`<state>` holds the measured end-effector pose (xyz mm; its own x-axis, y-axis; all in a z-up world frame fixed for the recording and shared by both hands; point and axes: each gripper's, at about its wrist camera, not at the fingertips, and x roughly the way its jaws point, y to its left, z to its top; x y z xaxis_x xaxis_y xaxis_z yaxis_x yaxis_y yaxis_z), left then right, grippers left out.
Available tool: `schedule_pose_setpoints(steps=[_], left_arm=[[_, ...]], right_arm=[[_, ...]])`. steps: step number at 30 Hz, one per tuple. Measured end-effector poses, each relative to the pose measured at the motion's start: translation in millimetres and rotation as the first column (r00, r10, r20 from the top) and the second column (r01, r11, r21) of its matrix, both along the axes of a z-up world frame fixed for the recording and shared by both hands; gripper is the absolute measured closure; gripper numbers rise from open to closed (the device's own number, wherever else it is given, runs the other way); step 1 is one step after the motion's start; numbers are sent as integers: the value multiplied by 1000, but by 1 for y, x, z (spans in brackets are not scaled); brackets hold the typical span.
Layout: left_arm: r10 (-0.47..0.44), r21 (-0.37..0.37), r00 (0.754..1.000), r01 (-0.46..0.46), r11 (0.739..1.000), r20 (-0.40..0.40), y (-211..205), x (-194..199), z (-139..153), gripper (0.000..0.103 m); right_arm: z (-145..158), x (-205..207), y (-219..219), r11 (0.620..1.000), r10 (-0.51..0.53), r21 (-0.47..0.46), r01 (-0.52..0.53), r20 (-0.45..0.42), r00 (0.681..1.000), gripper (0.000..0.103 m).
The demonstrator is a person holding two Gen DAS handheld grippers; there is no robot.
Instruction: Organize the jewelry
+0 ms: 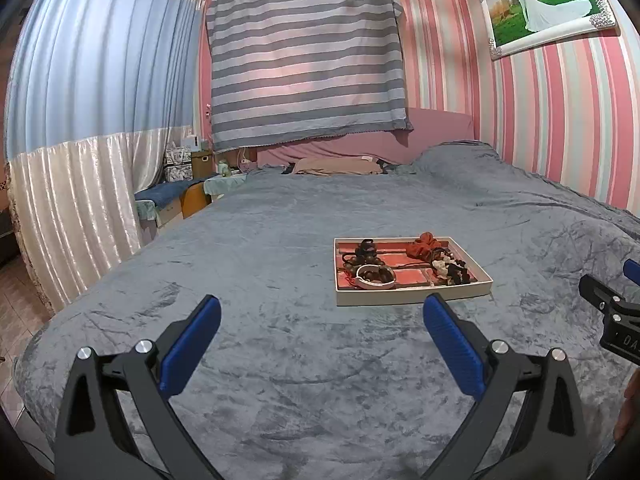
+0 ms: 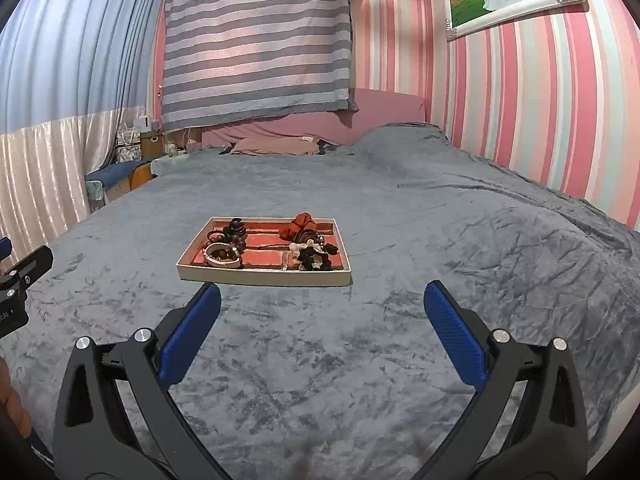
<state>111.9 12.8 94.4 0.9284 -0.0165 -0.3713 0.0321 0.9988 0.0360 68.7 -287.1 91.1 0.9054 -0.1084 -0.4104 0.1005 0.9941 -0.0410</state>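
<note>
Now left hand-held gripper spread wide, empty; right hand-held gripper likewise, both above grey bed. Beyond, tray on bed; jewelry tangled, pieces indistinct; person's hand cut off at edge.

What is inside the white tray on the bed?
Inside the tray: a red scrunchie, dark hair ties, a white bangle, a black-and-cream piece. The red dividers beneath them are partly covered.

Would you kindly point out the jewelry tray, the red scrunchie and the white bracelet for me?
Jewelry tray (image 2: 264, 277), right wrist view, on its near cream wall.
Red scrunchie (image 2: 299, 225), right wrist view, on its bunched fabric.
White bracelet (image 1: 370, 285), left wrist view, on its near band.
</note>
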Motion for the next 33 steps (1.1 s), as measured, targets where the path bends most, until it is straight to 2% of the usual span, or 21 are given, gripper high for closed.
schedule_pose_setpoints(steps=[11, 33], left_arm=[[-2, -18, 1000, 1, 1000, -22, 3, 4, -2, 4], [-11, 7, 1000, 11, 1000, 12, -3, -1, -1, 4]], right_arm=[[-3, 1, -1, 1000, -4, -11, 4, -2, 1000, 4], [-7, 2, -3, 1000, -5, -5, 5, -9, 1000, 4]])
